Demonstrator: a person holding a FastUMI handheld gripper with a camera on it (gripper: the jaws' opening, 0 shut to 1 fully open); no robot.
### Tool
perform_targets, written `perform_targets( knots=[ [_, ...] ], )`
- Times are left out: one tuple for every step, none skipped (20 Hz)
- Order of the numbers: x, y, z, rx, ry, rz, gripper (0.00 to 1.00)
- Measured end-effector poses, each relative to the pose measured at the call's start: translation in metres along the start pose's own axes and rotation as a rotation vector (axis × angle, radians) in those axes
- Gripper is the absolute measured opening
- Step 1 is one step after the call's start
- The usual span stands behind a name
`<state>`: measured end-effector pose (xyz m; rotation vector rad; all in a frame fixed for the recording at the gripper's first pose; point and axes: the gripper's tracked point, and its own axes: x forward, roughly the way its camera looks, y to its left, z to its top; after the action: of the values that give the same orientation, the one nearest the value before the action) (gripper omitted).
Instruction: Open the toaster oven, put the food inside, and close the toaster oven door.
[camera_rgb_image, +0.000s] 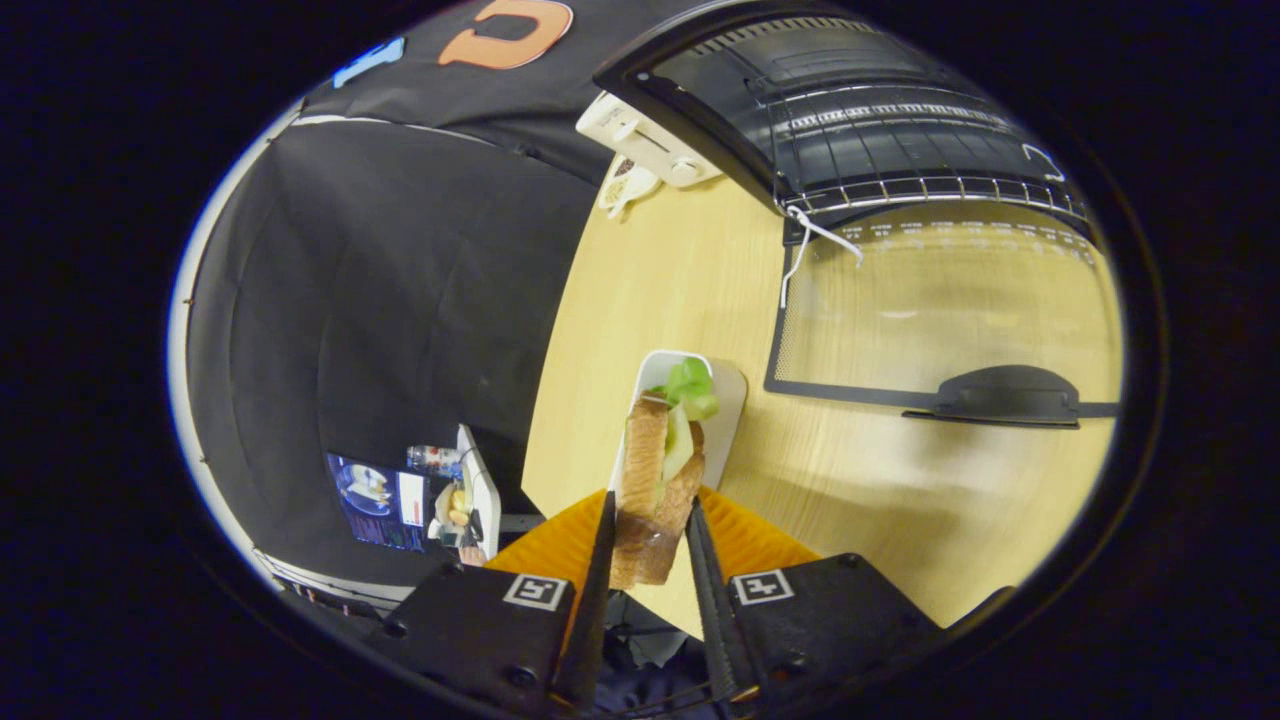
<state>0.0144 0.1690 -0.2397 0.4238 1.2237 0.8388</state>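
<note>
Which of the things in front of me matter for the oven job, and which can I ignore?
Job:
- sandwich, clamped between the fingers
- toaster oven, door open flat on the table, rack showing
- white plate under the sandwich

Ignore:
- small packet by the oven's knobs
- screen beyond the table edge

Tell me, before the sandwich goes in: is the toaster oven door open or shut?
Open. The glass door lies folded down flat toward the table, baring the wire rack inside the toaster oven. The gripper is shut on the sandwich.
</note>
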Motion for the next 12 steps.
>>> perform_targets(
  knots=[
    [0.0, 0.0, 0.001, 0.009, -0.003, 0.008, 0.44],
    [-0.001, 0.0, 0.001, 0.009, -0.008, 0.015, 0.43],
    [-0.001, -0.001, 0.0, 0.009, -0.012, 0.02, 0.41],
    [-0.002, 0.0, -0.001, 0.01, -0.018, 0.025, 0.39],
    [-0.005, 0.0, 0.001, 0.01, -0.029, 0.028, 0.37],
    [-0.008, 0.002, 0.0, 0.009, -0.042, 0.033, 0.36],
    [-0.011, 0.004, 0.0, 0.01, -0.056, 0.043, 0.36],
    [-0.016, 0.008, 0.001, 0.011, -0.071, 0.064, 0.35],
    [-0.021, 0.012, 0.001, 0.017, -0.084, 0.088, 0.35],
    [-0.026, 0.017, 0.003, 0.021, -0.104, 0.115, 0.35],
    [-0.032, 0.021, 0.004, 0.03, -0.126, 0.148, 0.35],
    [-0.038, 0.025, 0.006, 0.043, -0.147, 0.176, 0.35]
  ],
)
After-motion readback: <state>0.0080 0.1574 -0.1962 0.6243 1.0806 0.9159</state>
